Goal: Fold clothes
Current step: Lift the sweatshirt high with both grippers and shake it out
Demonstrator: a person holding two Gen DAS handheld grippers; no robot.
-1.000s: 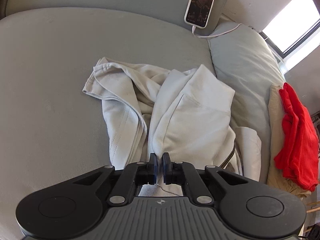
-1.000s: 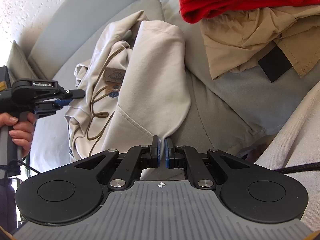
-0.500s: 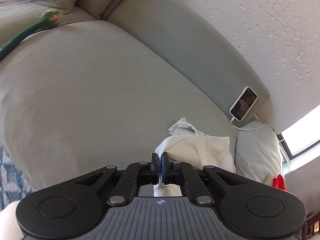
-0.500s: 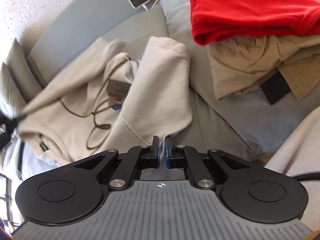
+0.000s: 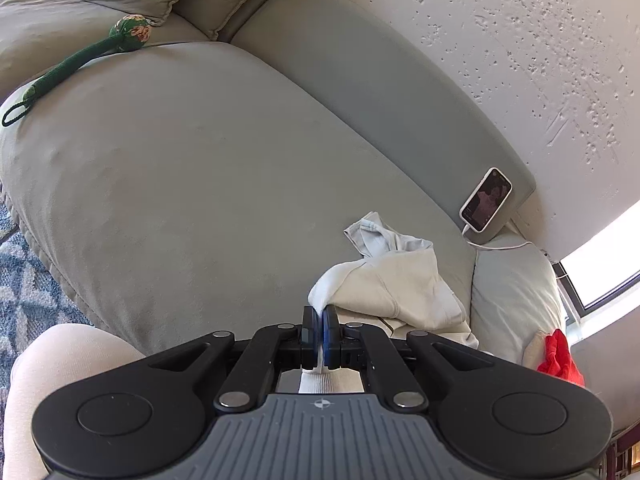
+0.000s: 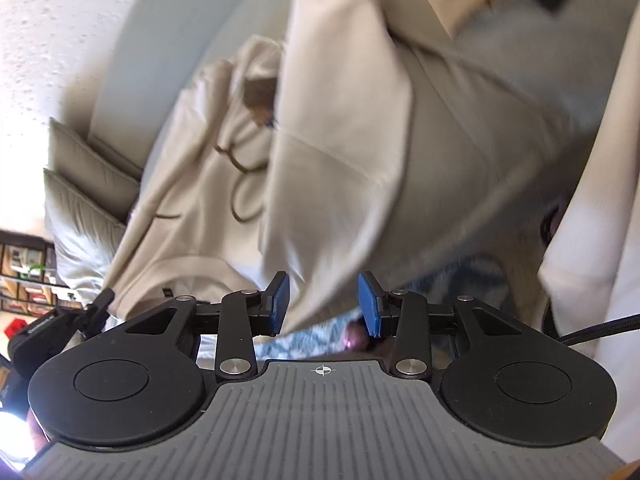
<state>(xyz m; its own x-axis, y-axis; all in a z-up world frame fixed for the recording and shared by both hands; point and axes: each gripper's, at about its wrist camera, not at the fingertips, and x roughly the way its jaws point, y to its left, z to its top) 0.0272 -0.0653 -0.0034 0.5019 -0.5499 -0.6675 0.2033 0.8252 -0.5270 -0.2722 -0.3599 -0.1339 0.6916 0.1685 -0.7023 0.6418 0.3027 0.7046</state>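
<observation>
The hoodie (image 5: 394, 292) lay on the sofa (image 5: 192, 184), spreading under way. Its edge was clamped in the left gripper (image 5: 319, 330). The right gripper (image 6: 323, 304) was opening, cloth between its jaws; a fresh hold was judged necessary.

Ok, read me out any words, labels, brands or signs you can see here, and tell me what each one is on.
None reads clearly.
Left gripper, in the right wrist view: white lettering on its body, too blurred.
Hoodie neck label: blurred.
Phone screen: a picture, no legible words.
Left gripper's grey body: a crosshair mark, no words.
</observation>
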